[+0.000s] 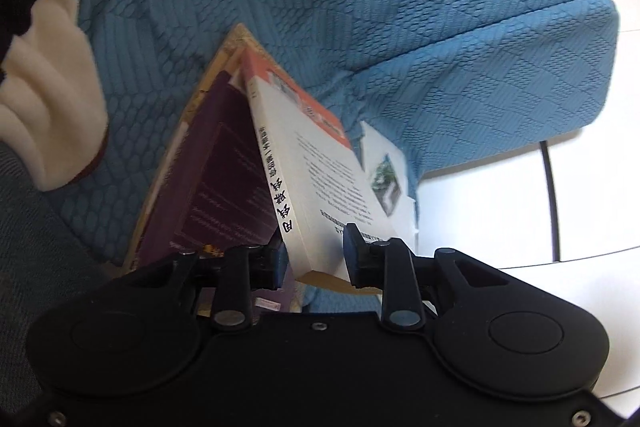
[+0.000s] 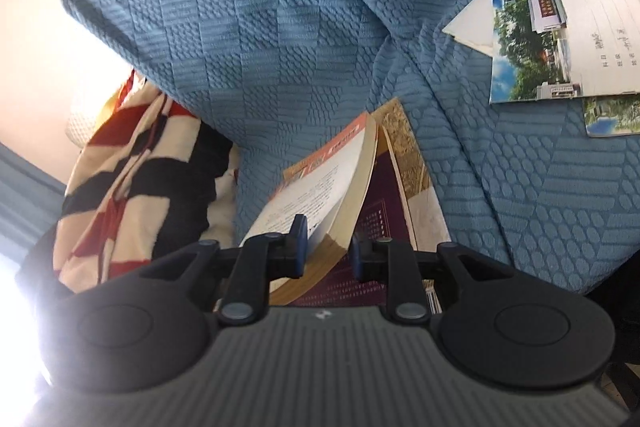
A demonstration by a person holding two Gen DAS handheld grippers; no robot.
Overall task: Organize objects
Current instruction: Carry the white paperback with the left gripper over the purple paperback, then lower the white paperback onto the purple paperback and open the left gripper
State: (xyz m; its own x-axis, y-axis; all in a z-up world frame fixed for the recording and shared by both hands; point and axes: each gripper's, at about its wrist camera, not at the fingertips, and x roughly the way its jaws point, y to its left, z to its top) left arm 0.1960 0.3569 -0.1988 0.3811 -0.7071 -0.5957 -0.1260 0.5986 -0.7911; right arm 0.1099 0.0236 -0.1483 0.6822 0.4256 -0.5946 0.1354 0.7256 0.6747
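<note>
A white paperback book point(image 1: 320, 167) with an orange top band is held tilted on edge over a purple book point(image 1: 224, 187), which lies on a tan-covered one on the blue sofa. My left gripper point(image 1: 316, 259) is shut on the paperback's spine end. In the right wrist view the same paperback point(image 2: 320, 195) shows its page edge, and my right gripper point(image 2: 328, 251) is shut on its near corner, with the purple book point(image 2: 380, 223) just beneath.
The blue textured sofa cushion point(image 1: 400, 7) fills the background. A red, black and cream blanket point(image 2: 132, 167) lies beside the books. Photo cards and an envelope point(image 2: 560, 39) lie on the seat. White tiled floor point(image 1: 500, 195) lies past the sofa edge.
</note>
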